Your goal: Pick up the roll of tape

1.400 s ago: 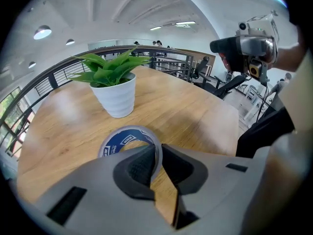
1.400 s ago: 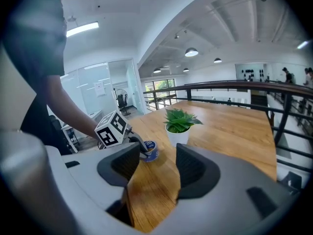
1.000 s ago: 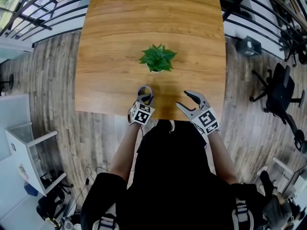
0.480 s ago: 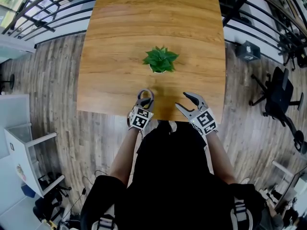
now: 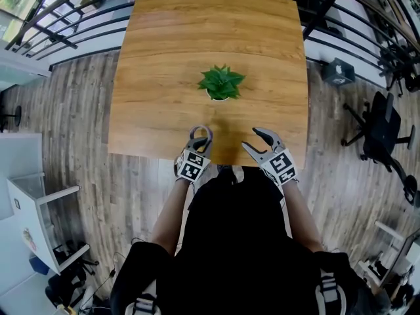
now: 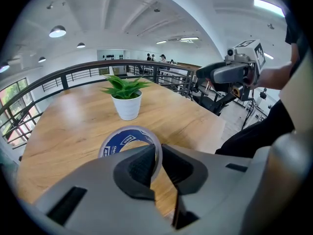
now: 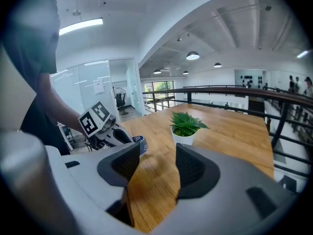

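Note:
The roll of tape [image 6: 128, 143], clear with a blue printed core, stands on edge between the jaws of my left gripper [image 6: 157, 164], which is shut on its rim and holds it a little above the wooden table [image 5: 170, 64]. In the head view the tape [image 5: 199, 136] shows as a grey ring at the tip of the left gripper [image 5: 197, 144], near the table's front edge. My right gripper [image 5: 257, 142] hovers open beside it, nothing between its jaws; in its own view the right gripper [image 7: 157, 166] looks over the table toward the tape [image 7: 140, 144].
A small green plant in a white pot [image 5: 220, 84] stands mid-table, beyond both grippers. Railings [image 5: 72, 18] run round the table's far sides. An office chair [image 5: 387, 130] and a white box [image 5: 338, 65] stand on the floor at right, a white cabinet [image 5: 33, 209] at left.
The left gripper has risen slightly with the tape in it. The right gripper has stayed where it was.

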`<state>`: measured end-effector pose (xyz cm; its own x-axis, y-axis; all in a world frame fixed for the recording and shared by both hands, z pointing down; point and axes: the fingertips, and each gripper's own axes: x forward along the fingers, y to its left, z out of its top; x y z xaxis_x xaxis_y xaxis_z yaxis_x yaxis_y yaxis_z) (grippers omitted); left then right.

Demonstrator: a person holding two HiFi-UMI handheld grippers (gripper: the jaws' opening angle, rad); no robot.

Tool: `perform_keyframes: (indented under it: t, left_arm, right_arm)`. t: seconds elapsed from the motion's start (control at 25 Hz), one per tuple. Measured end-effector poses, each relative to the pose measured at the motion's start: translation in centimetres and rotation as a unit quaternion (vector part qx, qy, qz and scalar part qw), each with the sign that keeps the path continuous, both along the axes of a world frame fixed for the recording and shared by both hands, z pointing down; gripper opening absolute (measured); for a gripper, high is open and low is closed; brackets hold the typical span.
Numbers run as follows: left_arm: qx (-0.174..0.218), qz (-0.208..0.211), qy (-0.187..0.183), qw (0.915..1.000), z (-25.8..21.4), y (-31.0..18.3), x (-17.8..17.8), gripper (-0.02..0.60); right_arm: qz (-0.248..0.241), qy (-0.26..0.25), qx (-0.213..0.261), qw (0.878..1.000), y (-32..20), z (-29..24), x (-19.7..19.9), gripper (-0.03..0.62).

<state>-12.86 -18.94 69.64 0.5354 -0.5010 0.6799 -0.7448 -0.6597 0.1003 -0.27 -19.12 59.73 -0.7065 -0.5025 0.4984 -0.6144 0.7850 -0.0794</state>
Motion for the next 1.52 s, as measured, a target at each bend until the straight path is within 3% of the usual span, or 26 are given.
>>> perform_keyframes:
  t: [0.72,1.52]
  left_arm:
    - [0.052,-0.002,0.026,0.9983,-5.9,0.7,0.1,0.057]
    - [0.103,-0.030,0.053,0.9929,-11.0,2.7,-1.5,0.057]
  right_arm:
    - [0.022,0.002,0.004,1.000,0.5,0.1,1.0,0.239]
    - [-0.003,0.004,0.015,1.000,0.2,0.0,-0.8,0.236]
